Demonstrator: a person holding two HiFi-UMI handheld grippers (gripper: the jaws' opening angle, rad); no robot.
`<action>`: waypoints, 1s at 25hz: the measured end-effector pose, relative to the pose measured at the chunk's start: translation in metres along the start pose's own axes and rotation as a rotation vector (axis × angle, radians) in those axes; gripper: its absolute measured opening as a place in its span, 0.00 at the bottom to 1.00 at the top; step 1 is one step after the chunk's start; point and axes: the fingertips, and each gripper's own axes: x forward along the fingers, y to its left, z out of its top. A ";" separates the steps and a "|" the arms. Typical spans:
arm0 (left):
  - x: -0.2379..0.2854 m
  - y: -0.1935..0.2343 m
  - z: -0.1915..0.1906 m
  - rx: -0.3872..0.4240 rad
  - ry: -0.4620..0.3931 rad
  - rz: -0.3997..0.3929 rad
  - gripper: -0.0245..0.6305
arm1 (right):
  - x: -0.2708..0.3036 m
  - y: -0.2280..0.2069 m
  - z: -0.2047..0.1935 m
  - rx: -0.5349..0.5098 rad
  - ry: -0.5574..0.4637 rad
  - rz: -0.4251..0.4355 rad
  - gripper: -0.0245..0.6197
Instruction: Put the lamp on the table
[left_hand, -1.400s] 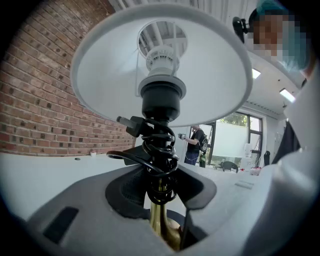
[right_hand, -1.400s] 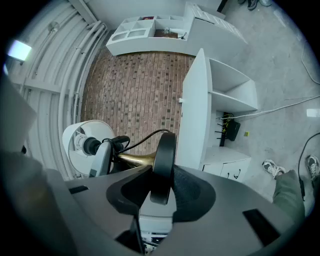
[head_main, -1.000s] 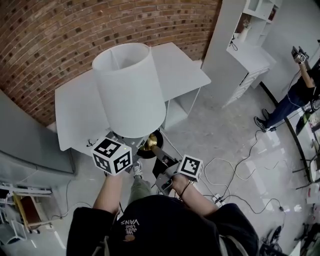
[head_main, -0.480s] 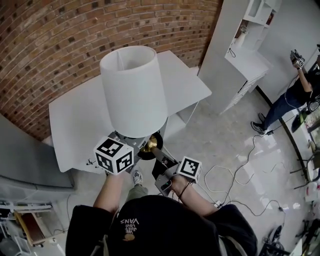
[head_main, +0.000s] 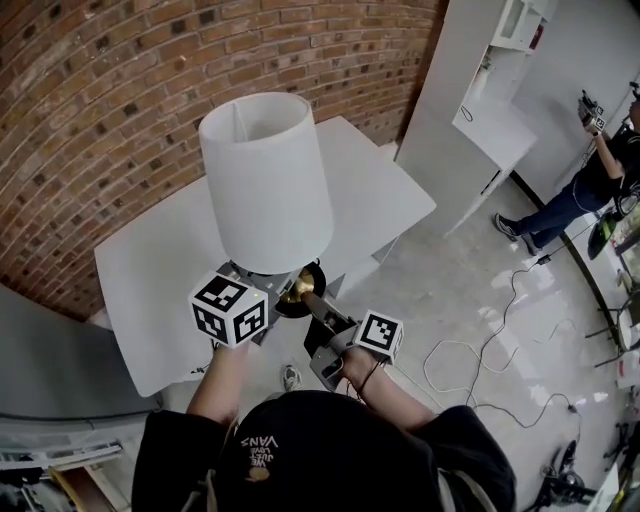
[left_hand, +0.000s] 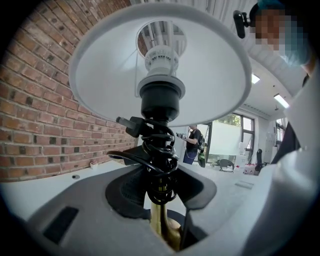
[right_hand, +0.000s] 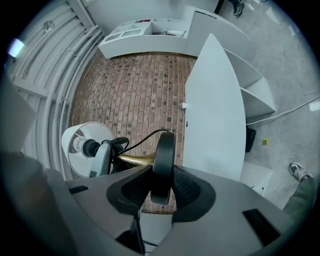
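The lamp has a white drum shade (head_main: 265, 180), a brass stem (left_hand: 159, 222) with black cord (left_hand: 156, 150) wound round it, and a black round base (right_hand: 162, 160). I hold it upright in the air over the near edge of the white table (head_main: 375, 195). My left gripper (head_main: 262, 285) is shut on the stem just under the shade (left_hand: 160, 55). The right gripper (head_main: 312, 305) is shut on the rim of the base (head_main: 303, 292). In the right gripper view the table (right_hand: 215, 110) lies past the base.
A brick wall (head_main: 120, 80) runs behind the table. A tall white cabinet (head_main: 470, 110) stands to the right, with a person (head_main: 590, 180) beyond it. Cables (head_main: 480, 360) trail over the floor. A grey panel (head_main: 40, 360) sits at the left.
The table has come nearer and now lies more under the lamp. Both grippers keep their hold on the lamp.
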 end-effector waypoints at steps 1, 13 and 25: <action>0.002 0.009 0.001 0.001 0.004 -0.006 0.26 | 0.009 0.000 0.002 0.004 -0.007 0.002 0.22; 0.023 0.081 0.008 0.015 0.044 -0.054 0.26 | 0.083 -0.003 0.019 0.039 -0.066 -0.001 0.22; 0.068 0.133 0.004 0.000 0.037 0.055 0.26 | 0.133 -0.014 0.066 0.059 0.011 0.039 0.22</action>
